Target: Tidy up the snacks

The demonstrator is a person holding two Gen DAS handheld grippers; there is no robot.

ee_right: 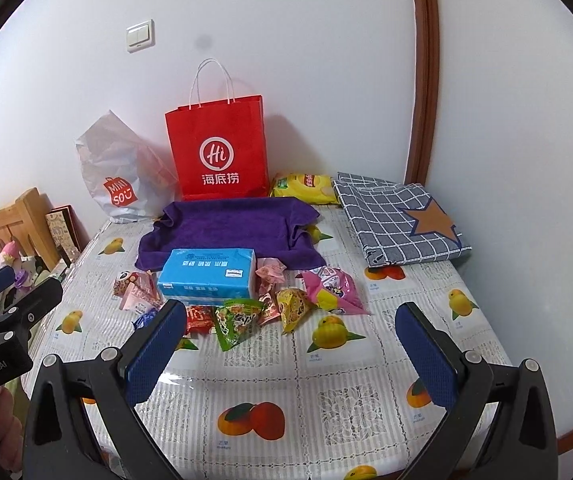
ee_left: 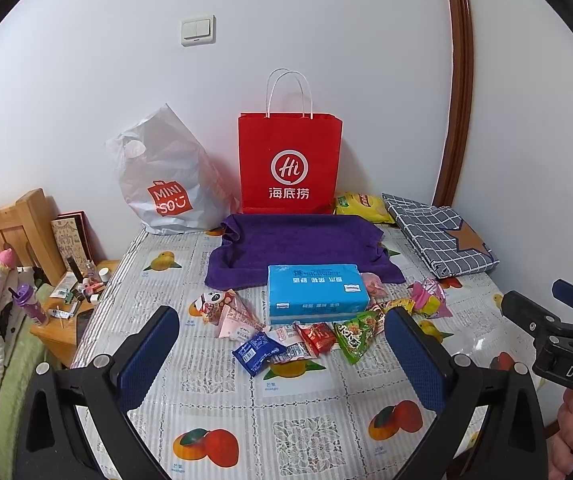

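In the left wrist view, the left gripper [ee_left: 282,354] hangs above the worktop [ee_left: 306,432], which is covered with a fruit-printed cloth. Its jaws stand wide open and hold nothing; they touch nothing. Between the two blue pads, further away, lies a small heap of snacks [ee_left: 306,340]: a blue packet [ee_left: 256,353], a red packet [ee_left: 318,338] and a green packet [ee_left: 356,334]. Just behind them is a blue tissue pack [ee_left: 316,292], which rests on the front edge of a purple towel [ee_left: 298,244]. A red paper bag [ee_left: 290,160] stands upright against the wall, with a white plastic bag [ee_left: 166,184] to its left and a yellow chip bag [ee_left: 360,208] to its right. The right gripper [ee_left: 558,320] shows at the right edge; I cannot tell its opening from here.

In the right wrist view, the right gripper [ee_right: 290,346] also has its jaws wide open and empty, above the cloth. The snacks [ee_right: 246,312] lie near its left pad, in front of the tissue pack [ee_right: 208,272]. A pink packet [ee_right: 332,290] lies to the right of the heap. A folded checked cloth [ee_right: 398,220] lies at the far right corner.
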